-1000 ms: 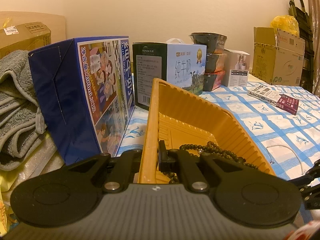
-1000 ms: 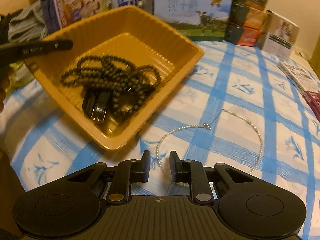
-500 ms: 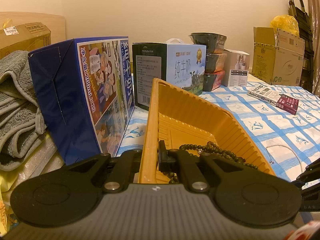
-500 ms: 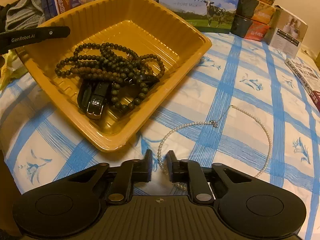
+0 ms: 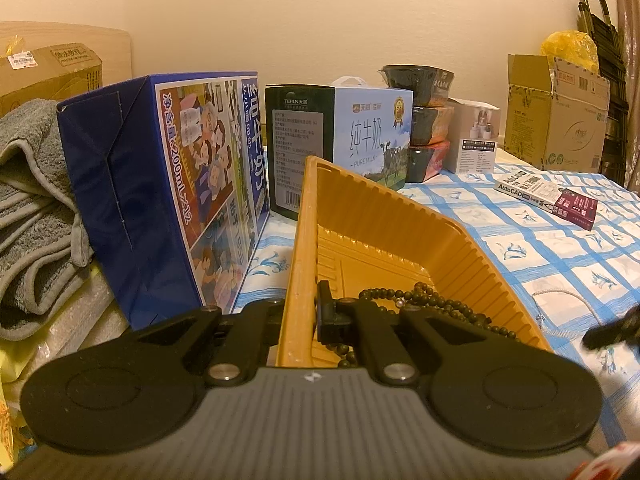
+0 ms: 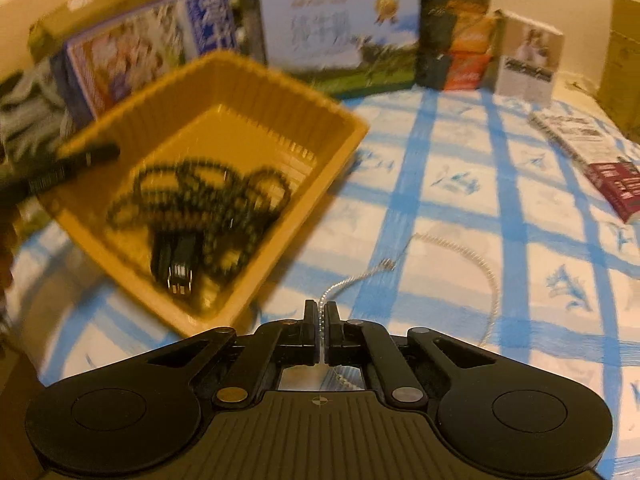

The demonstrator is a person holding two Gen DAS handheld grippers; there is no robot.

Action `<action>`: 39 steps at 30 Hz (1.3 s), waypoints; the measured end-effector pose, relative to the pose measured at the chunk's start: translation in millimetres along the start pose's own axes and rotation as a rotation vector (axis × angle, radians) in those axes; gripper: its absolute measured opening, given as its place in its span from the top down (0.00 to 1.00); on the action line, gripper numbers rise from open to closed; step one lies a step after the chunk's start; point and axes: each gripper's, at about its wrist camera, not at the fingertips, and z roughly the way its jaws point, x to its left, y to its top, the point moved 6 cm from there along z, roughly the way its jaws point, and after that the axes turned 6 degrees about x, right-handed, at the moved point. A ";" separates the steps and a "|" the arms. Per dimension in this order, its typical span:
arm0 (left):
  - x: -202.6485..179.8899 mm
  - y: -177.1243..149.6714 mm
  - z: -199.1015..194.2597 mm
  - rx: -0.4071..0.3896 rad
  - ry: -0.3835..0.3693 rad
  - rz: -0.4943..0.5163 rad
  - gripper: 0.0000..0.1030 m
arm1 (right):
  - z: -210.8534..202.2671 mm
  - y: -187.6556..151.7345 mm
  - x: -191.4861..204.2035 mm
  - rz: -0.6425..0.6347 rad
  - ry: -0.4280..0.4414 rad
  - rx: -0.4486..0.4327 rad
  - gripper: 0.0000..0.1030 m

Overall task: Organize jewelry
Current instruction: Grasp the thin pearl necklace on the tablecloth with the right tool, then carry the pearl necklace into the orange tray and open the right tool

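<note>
Checked cloth [image 6: 460,184]: pearl necklace [image 6: 490,276] pinched in right tool [image 6: 321,312].

Yellow tray [image 6: 280,80]: one
Pearl necklace [image 6: 490,276]: one
Milk cartons [image 5: 372,136]: two
Stacked food bowls [image 5: 430,120]: three
Books [image 5: 548,196]: two

We're in a lived-in room of a home, doubling as storage. The surface is spread with a white cloth with a blue check and small blue flower prints [image 5: 532,240]. Against the plain cream wall [image 5: 320,12] stand a blue printed milk carton case [image 5: 168,184], a pale blue "Pure Milk" gift box with a carry handle [image 5: 372,136] and stacked dark instant-food bowls [image 5: 430,120]. Folded grey towels [image 5: 32,208] sit at the left, open brown cardboard boxes [image 5: 556,120] at the right.
</note>
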 end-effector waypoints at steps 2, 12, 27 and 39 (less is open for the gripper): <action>0.1 -0.2 0.1 0.000 0.000 0.001 0.96 | -16.2 7.7 -5.9 0.026 -0.001 -0.035 0.98; 0.0 -0.1 0.1 0.000 -0.001 -0.001 0.96 | -97.3 58.5 -33.7 0.108 -0.022 -0.217 0.98; -1.8 -0.4 -0.6 -0.003 -0.004 -0.010 0.96 | -157.6 127.3 1.9 0.083 0.090 -0.364 0.98; 0.9 -2.0 0.3 0.001 -0.011 -0.022 0.96 | -129.3 168.1 75.0 0.051 0.296 -0.404 0.98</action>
